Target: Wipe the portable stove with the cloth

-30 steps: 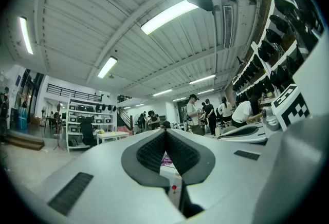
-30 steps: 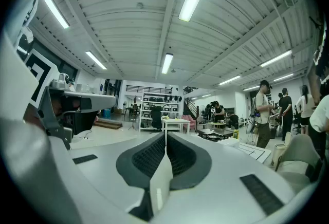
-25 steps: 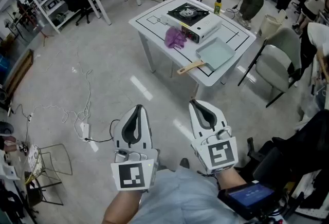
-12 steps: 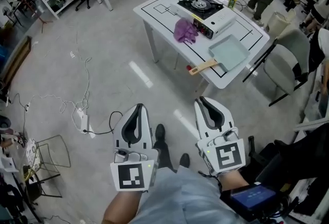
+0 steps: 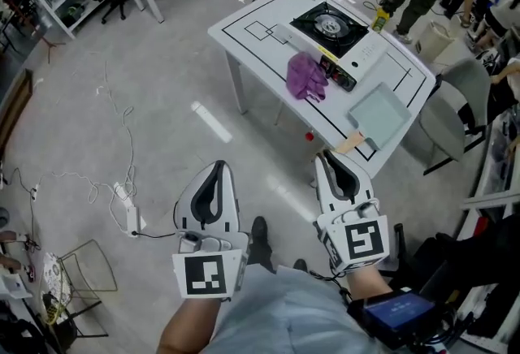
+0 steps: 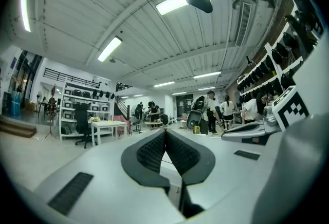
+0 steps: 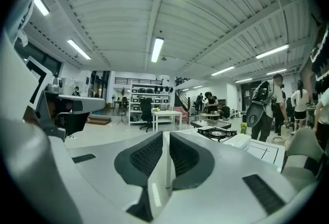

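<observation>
The portable stove (image 5: 335,26), white with a black burner top, sits on a white table (image 5: 250,29) ahead of me; it also shows far off in the right gripper view as the stove (image 7: 218,133). A crumpled purple cloth (image 5: 306,76) lies on the table against the stove's near side. My left gripper (image 5: 216,170) and right gripper (image 5: 326,159) are held side by side over the floor, short of the table. Both are shut with nothing in them. The right gripper's tip is close to the table's near corner.
A pale blue square pan (image 5: 380,114) with a wooden handle lies at the table's near corner. A yellow bottle (image 5: 379,18) stands behind the stove. A grey chair (image 5: 455,109) is right of the table. Cables (image 5: 122,198) trail over the floor at left. People stand at the far right.
I have come closer to the table, which now lies nearer both grippers. The grippers keep their side-by-side pose and stay shut.
</observation>
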The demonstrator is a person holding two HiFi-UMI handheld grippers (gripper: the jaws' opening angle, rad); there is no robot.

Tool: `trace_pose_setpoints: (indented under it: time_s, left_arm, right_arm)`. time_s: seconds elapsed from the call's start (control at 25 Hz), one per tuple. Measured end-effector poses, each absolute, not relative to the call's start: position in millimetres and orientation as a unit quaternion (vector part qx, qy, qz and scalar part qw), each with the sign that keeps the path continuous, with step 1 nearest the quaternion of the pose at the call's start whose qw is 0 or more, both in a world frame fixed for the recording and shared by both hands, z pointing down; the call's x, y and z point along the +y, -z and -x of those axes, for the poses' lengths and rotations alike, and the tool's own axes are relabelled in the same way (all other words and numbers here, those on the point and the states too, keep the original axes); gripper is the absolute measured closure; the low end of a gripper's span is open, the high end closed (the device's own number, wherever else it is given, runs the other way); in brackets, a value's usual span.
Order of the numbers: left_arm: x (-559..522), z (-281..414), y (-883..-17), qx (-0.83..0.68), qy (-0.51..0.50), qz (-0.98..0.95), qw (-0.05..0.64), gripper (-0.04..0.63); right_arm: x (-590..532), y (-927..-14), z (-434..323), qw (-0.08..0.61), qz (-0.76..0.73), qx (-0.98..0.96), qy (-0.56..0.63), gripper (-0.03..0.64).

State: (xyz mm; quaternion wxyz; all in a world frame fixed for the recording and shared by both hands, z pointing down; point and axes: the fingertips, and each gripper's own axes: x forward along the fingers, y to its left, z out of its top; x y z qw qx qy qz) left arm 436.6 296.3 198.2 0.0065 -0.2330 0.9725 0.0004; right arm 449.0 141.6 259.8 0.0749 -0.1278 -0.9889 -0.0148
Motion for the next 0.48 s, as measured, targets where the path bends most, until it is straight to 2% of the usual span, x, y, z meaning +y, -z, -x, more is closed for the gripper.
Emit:
trace_pose_setpoints:
  time_s: [0.48]
  left_arm:
    - [321, -323, -169, 0.96, 0.023, 0.277, 0.037, 0.577]
  right_arm:
    - [146, -227, -343, 0.044, 0.053, -0.997, 0.023, 0.561]
